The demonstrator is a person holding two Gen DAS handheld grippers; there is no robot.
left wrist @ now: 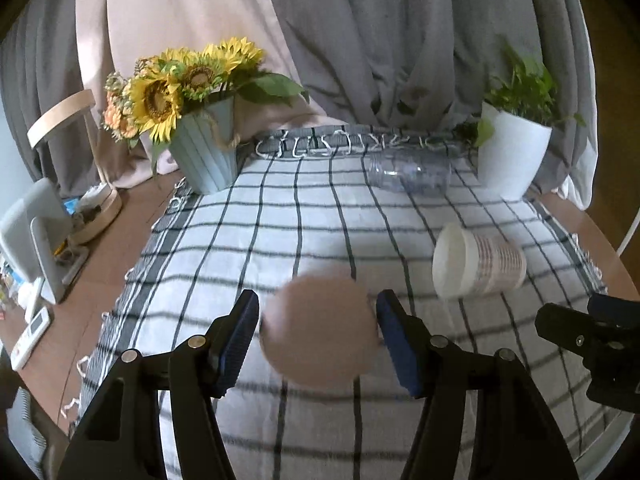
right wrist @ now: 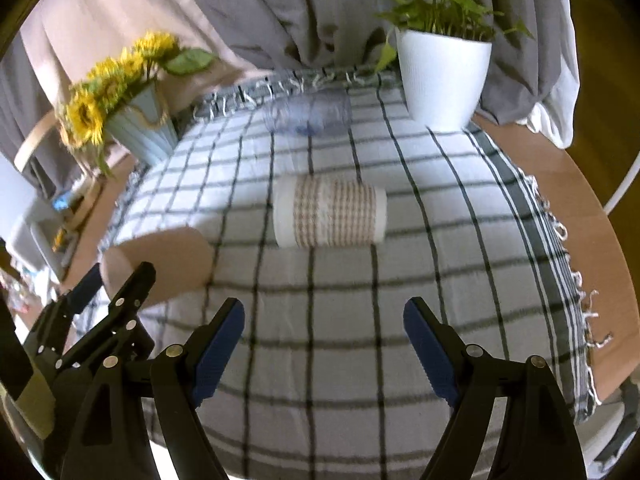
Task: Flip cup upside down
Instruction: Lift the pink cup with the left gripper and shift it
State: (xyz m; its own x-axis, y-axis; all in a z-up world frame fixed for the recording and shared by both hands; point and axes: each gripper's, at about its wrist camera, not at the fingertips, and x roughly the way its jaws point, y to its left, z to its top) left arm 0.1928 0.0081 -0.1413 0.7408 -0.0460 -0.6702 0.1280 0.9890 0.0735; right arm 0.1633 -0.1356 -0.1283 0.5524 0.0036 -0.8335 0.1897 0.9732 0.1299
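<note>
A plain brown paper cup [left wrist: 320, 326] sits between the fingers of my left gripper [left wrist: 318, 324], its flat end toward the camera; the jaws are wide and the pads do not visibly touch it. It also shows in the right wrist view [right wrist: 160, 264], lying on its side. A white cup with a brown pattern [right wrist: 330, 211] lies on its side on the checked cloth, ahead of my open, empty right gripper [right wrist: 324, 340]. It shows in the left wrist view [left wrist: 478, 262] too. A clear plastic cup [right wrist: 308, 117] lies on its side farther back.
A checked tablecloth [right wrist: 360, 360] covers a round wooden table [right wrist: 560, 184]. A blue pot of sunflowers [left wrist: 206, 156] stands at the back left, a white pot with a green plant [right wrist: 442, 80] at the back right. Grey curtains hang behind. Clutter lies left of the cloth.
</note>
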